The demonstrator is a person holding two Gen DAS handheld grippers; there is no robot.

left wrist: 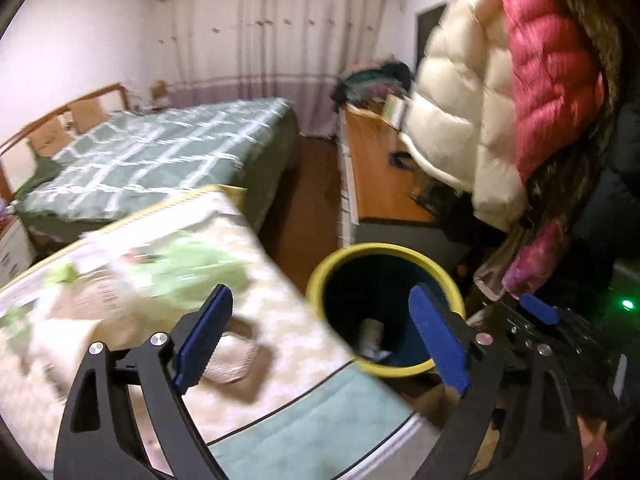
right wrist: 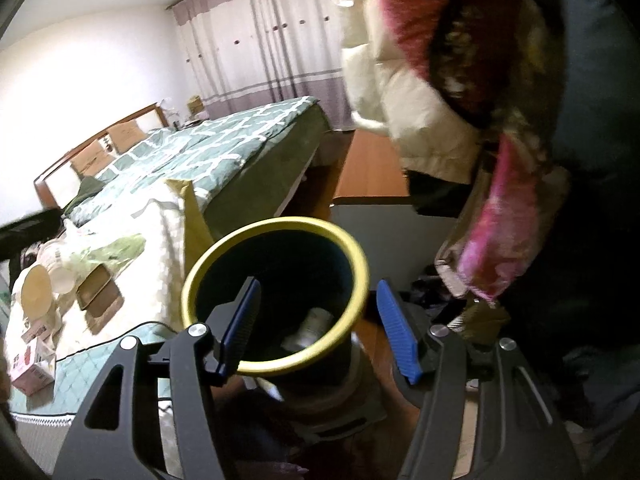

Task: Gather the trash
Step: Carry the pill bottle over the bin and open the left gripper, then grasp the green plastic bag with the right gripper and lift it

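A dark bin with a yellow rim [left wrist: 384,249] stands on the floor between a cloth-covered table [left wrist: 280,420] and hanging coats. Pale crumpled trash [left wrist: 372,340] lies at its bottom. My left gripper [left wrist: 322,344] hangs open wide over the table's corner and the bin's near rim, nothing between its pads. My right gripper [right wrist: 320,334] is open above the bin [right wrist: 276,226], with the trash [right wrist: 316,326] below it. One of its fingers [left wrist: 538,309] shows right of the bin. On the table lie cups [right wrist: 60,276], a brown tray [right wrist: 98,292] and a pink carton [right wrist: 32,364].
White and pink padded jackets [left wrist: 500,92] hang close above and right of the bin. A bed with a green checked quilt [left wrist: 160,148] lies behind the table. A wooden desk [left wrist: 376,176] with piled clothes runs along the far right, leaving a narrow floor strip.
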